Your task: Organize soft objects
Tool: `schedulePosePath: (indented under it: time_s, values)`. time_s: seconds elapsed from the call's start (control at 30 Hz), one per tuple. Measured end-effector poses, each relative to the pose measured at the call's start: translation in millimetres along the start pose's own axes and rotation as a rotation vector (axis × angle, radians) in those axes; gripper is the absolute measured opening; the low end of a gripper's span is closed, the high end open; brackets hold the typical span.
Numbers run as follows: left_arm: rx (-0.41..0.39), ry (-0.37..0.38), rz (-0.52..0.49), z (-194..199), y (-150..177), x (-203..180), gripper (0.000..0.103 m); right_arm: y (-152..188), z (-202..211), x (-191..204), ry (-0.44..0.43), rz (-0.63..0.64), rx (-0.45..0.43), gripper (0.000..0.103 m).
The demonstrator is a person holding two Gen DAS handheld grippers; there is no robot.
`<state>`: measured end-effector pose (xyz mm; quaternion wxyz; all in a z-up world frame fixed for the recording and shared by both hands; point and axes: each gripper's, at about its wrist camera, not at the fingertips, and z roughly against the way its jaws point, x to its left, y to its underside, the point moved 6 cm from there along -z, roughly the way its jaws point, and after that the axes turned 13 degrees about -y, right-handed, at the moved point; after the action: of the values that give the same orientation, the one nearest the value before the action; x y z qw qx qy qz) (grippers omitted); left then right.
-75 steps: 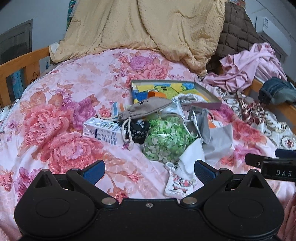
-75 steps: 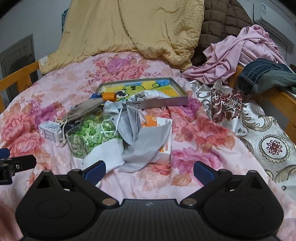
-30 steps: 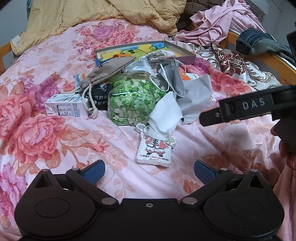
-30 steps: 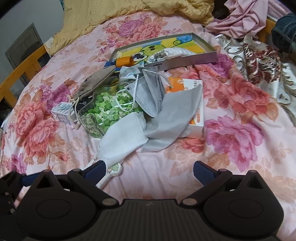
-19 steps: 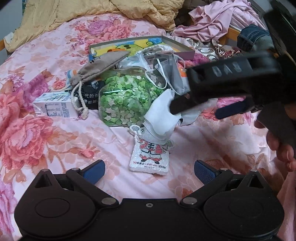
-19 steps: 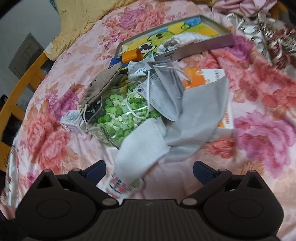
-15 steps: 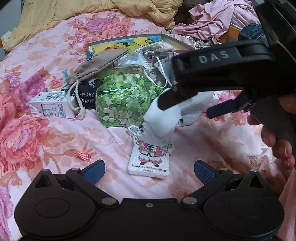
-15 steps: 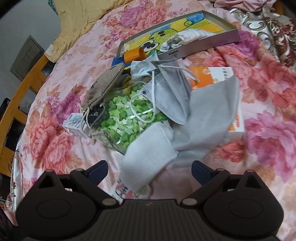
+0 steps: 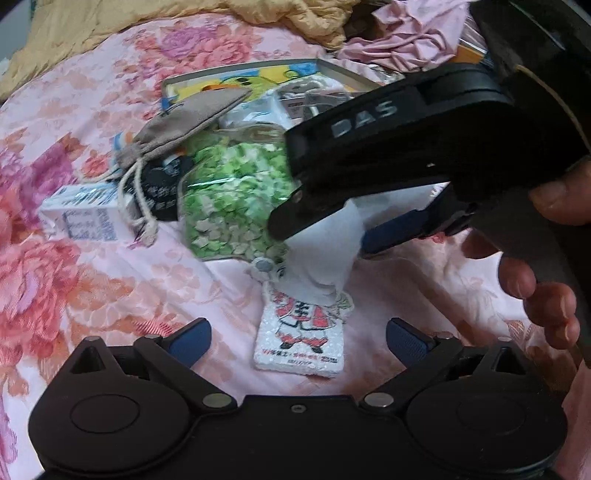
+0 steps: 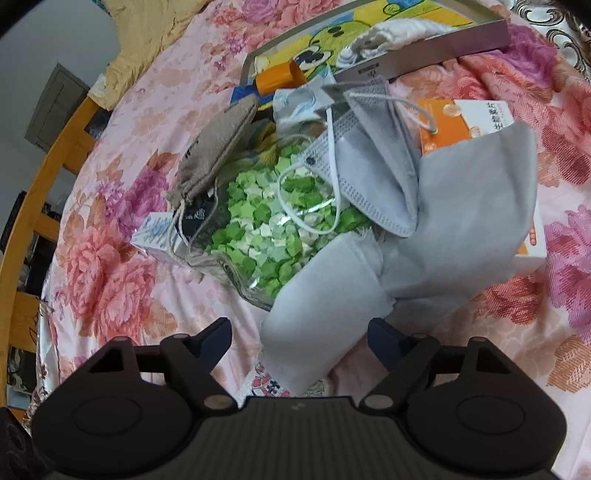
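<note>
Left wrist view: the left gripper (image 9: 297, 341) hovers low over the pink flowered bedspread (image 9: 92, 280), its blue-padded fingers spread wide with nothing between them. Just ahead lies a flat, grainy white foam tag (image 9: 301, 338) printed with a red-coated cartoon figure. Beyond the tag, the right gripper (image 9: 321, 236) has swung in from the right, far closer than half a second ago, its black finger and blue pad straddling a soft white cloth (image 9: 325, 254) whose lower end drapes onto the tag; whether the pads press the cloth cannot be told here. Behind the cloth sits a clear jar (image 9: 229, 206) full of green and pale paper stars. Left of the jar are a small carton (image 9: 86, 218) and a tan drawstring pouch (image 9: 184, 122) of coarse weave.

Right wrist view: the right gripper (image 10: 299, 338) is wide apart, with the white cloth (image 10: 321, 299) lying between its pads, apparently untouched. The view has dropped nearer the pile than before. A grey pleated face mask (image 10: 373, 162) with white ear loops lies over the jar (image 10: 273, 236). Beside the mask a smooth grey cloth (image 10: 476, 206) covers an orange box (image 10: 461, 118). Beyond the jar, a shallow cartoon-printed tray (image 10: 424, 55) holds an orange tube (image 10: 280, 79) and a white knitted piece (image 10: 399, 33).
</note>
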<state>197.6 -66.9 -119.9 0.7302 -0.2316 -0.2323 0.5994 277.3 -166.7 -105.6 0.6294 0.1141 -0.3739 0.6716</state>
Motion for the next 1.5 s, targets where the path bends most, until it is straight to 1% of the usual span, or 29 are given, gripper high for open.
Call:
schedulePosePath:
  time_s: [0.07,0.13,0.3,0.33,0.4,0.47,0.5,0.57,0.63,0.7,0.8,0.87,0.9,1.07,1.33,1.5]
  values:
    - [-0.008,0.001,-0.028,-1.6,-1.3,-4.3,0.095,1.4,-2.4,-0.8,0.013,0.001,0.013,0.082]
    - [-0.010,0.007,-0.047,-3.5,-1.8,-7.8,0.089,2.1,-3.4,-0.5,0.030,0.015,0.018,0.079]
    - [0.007,0.024,-0.057,-8.7,-1.0,-10.3,0.082,2.1,-6.0,-2.3,0.037,0.014,0.023,0.071]
    - [0.011,0.024,-0.056,-9.6,-1.1,-10.3,0.081,1.8,-6.8,-3.2,0.037,0.012,0.024,0.070]
    - [0.020,0.027,-0.044,-10.8,-0.6,-8.6,0.080,1.4,-8.6,-5.1,0.030,0.004,0.023,0.069]
    - [0.031,0.040,-0.011,-11.6,-0.6,-5.5,0.079,1.2,-9.7,-5.9,0.025,0.002,0.022,0.066]
    - [0.035,0.045,0.002,-11.3,-0.2,-3.7,0.077,1.3,-10.0,-5.9,0.029,0.006,0.022,0.066]
    - [0.047,0.048,0.023,-12.7,-0.2,-0.7,0.071,1.2,-10.2,-5.8,0.033,0.009,0.023,0.060]
    - [0.056,0.049,0.029,-14.0,0.2,0.0,0.064,1.4,-11.1,-6.1,0.036,0.007,0.025,0.057]
    - [0.061,0.045,0.023,-15.4,1.0,-1.5,0.060,2.3,-12.0,-7.6,0.031,-0.005,0.033,0.054]
    - [0.064,0.039,0.014,-16.3,1.3,-2.2,0.054,3.7,-12.8,-9.6,0.030,-0.016,0.041,0.045]
    - [0.063,0.041,0.017,-17.2,0.0,-1.1,0.054,3.8,-11.7,-9.9,0.035,-0.012,0.038,0.036]
    - [0.061,0.042,0.018,-16.7,-0.2,-1.0,0.054,3.8,-11.2,-9.9,0.035,-0.012,0.035,0.035]
    - [0.061,0.036,0.016,-15.2,-0.1,-0.5,0.054,4.7,-7.3,-12.5,0.039,-0.014,0.023,0.019]
    - [0.040,0.052,0.052,-6.4,-1.6,1.2,0.054,5.0,7.5,-13.4,0.024,-0.019,-0.034,0.011]
    - [0.021,0.054,0.060,0.8,-2.0,1.8,0.054,5.9,18.4,-11.2,0.012,-0.014,-0.072,0.010]
